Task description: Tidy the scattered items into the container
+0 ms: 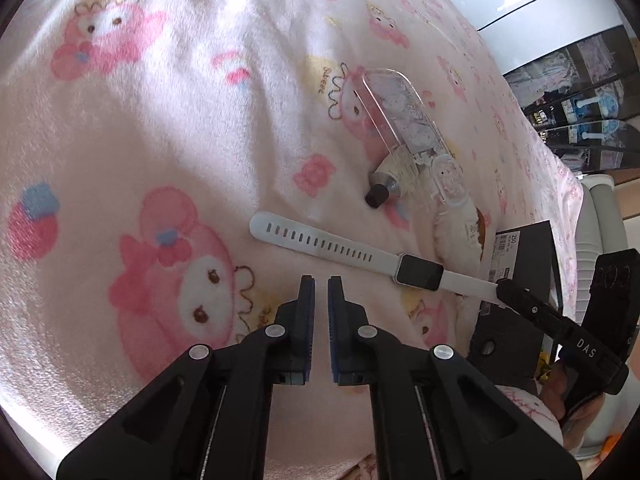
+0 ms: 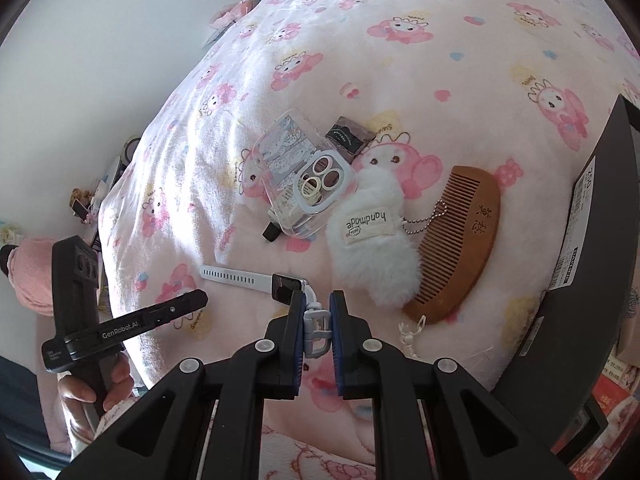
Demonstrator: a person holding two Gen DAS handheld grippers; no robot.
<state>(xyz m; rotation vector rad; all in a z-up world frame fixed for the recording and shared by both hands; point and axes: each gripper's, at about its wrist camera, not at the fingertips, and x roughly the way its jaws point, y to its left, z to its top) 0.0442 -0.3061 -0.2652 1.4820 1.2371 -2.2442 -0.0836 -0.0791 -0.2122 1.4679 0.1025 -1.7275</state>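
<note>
On the blanket, one white smartwatch [image 2: 256, 280]; one clear phone case [image 2: 298, 176]; one black-capped tube [image 2: 271, 232]; one dark sachet [image 2: 349, 136]; one fluffy white keychain [image 2: 372, 256]; one wooden comb [image 2: 460, 240]; one black box [image 2: 568, 264] at right.

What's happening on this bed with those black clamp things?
A person is tidying small items off a pink blanket using two hand-held grippers. The right gripper has its jaws shut on the buckle end of a white smartwatch. The left gripper is shut and holds nothing, beside the watch. A phone case, fluffy pouch and wooden comb lie on the blanket. The black box stands nearby.
</note>
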